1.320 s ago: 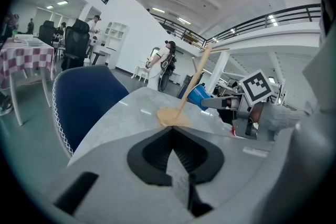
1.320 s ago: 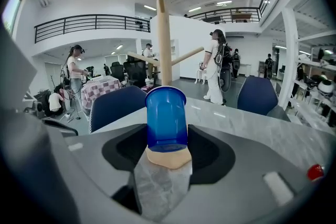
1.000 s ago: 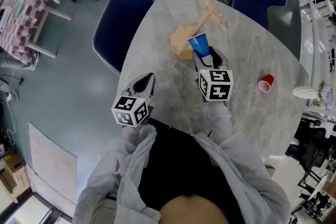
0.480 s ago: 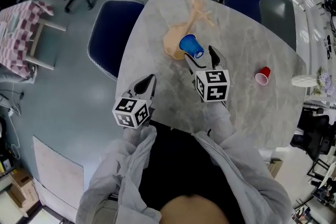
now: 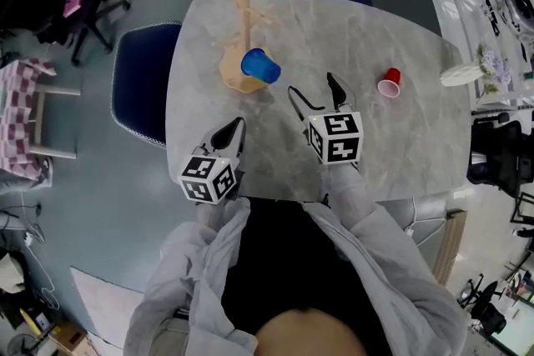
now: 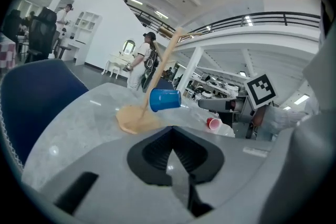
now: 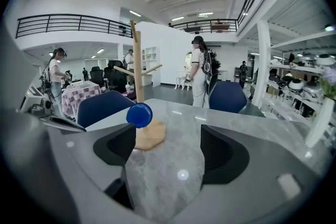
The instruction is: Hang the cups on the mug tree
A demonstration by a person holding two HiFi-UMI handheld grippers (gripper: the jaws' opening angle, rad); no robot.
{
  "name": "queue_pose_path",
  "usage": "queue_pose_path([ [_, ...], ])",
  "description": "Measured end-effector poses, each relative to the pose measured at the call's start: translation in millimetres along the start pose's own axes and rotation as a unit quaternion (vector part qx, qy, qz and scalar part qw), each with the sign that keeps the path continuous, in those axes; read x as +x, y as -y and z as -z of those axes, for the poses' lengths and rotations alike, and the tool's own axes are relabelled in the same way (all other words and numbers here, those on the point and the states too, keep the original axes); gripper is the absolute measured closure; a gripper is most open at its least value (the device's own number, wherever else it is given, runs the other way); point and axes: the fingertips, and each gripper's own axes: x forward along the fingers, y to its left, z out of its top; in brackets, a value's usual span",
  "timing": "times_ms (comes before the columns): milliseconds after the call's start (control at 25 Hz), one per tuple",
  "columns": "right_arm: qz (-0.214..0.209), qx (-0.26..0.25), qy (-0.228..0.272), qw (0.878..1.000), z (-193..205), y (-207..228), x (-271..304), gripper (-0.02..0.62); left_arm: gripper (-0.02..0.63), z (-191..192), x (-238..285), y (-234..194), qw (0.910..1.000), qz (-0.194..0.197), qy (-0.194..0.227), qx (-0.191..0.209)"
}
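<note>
Right gripper (image 5: 310, 86): released. Its jaws have just been opening and stand wide apart. Only bare table (image 5: 400, 154) shows between them, so it holds nothing.

Blue cup (image 5: 260, 66): free of the right gripper, just ahead of its jaws and a little to their left, touching neither. It hangs on its side on a low peg of the mug tree (image 5: 242, 17), clear of the tree's wooden base. Its mouth is toward the trunk and its round bottom faces back at the right gripper. In the right gripper view the blue cup (image 7: 139, 115) sits above the tip of the left-hand jaw, with the trunk straight behind it.

Left gripper (image 5: 234, 131): clenched, jaws pressed together with nothing in them. It is held at the near table edge, to the left of the right gripper and apart from it. The mug tree stands ahead of it and slightly to the right. The blue cup is on the side of the trunk toward the right gripper.

Red cup (image 5: 389, 82): on the table, ahead and to the right of the right gripper, apart from it. It is farther still from the mug tree and not on a peg. Upright or tipped: cannot tell.

Blue chair (image 5: 138, 92): past the table edge, ahead and to the left of the left gripper.
</note>
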Motion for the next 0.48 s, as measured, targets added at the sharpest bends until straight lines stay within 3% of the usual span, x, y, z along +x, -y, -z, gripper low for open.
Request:
queue_pose_path([
  [200, 0.044, 0.034, 0.002, 0.998, 18.6, 39.3, -39.4, 0.202, 0.607, 9.7, 22.6, 38.7, 0.9979, 0.054, -0.029, 0.020],
  [480, 0.073, 0.059, -0.001, 0.996, 43.0, 105.6, -87.7, 0.202, 0.607, 19.8, 54.2, 93.5, 0.9950, 0.080, -0.049, 0.036],
])
